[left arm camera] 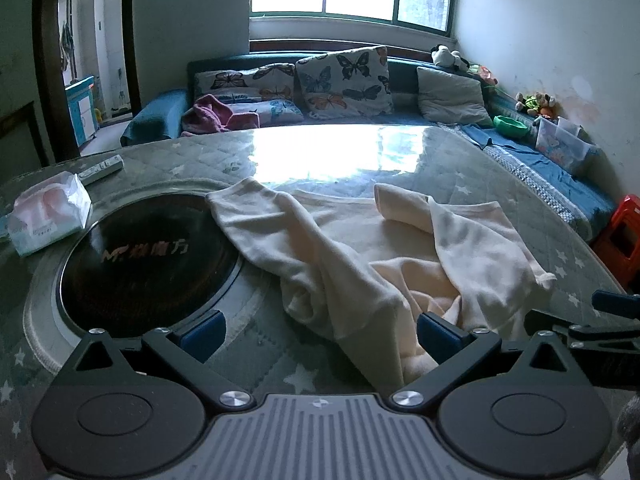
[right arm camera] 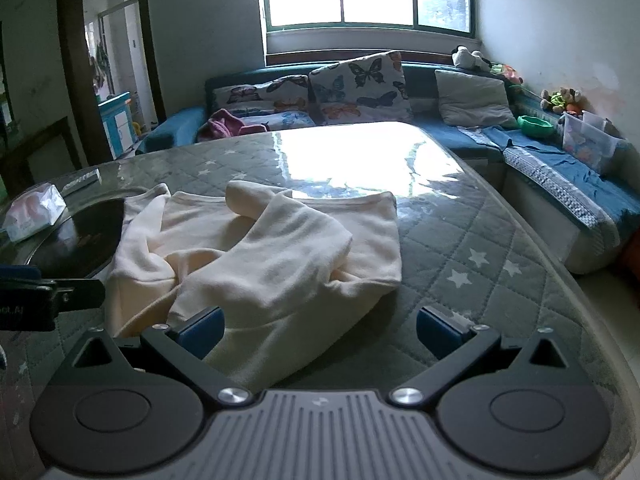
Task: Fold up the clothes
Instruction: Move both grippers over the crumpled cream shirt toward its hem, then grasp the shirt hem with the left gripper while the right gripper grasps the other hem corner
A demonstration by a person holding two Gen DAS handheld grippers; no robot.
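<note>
A cream long-sleeved garment [left arm camera: 360, 248] lies crumpled on the quilted table [left arm camera: 280, 364], sleeves thrown across its body. In the right wrist view the same garment [right arm camera: 272, 264] fills the middle of the table [right arm camera: 480, 264]. My left gripper [left arm camera: 320, 334] is open just above the near edge of the cloth, one fold lying between its blue pads [left arm camera: 434, 332] without being pinched. My right gripper [right arm camera: 320, 332] is open too, its left pad at the garment's near hem. The right gripper's tip [left arm camera: 612, 304] shows at the right edge of the left wrist view.
A black round hotplate [left arm camera: 148, 264] is set into the table at left, part of a sleeve over it. A tissue pack [left arm camera: 48, 212] and a remote [left arm camera: 102, 168] lie far left. A blue sofa with butterfly cushions [left arm camera: 344, 76] stands behind; a red stool [left arm camera: 620, 236] at right.
</note>
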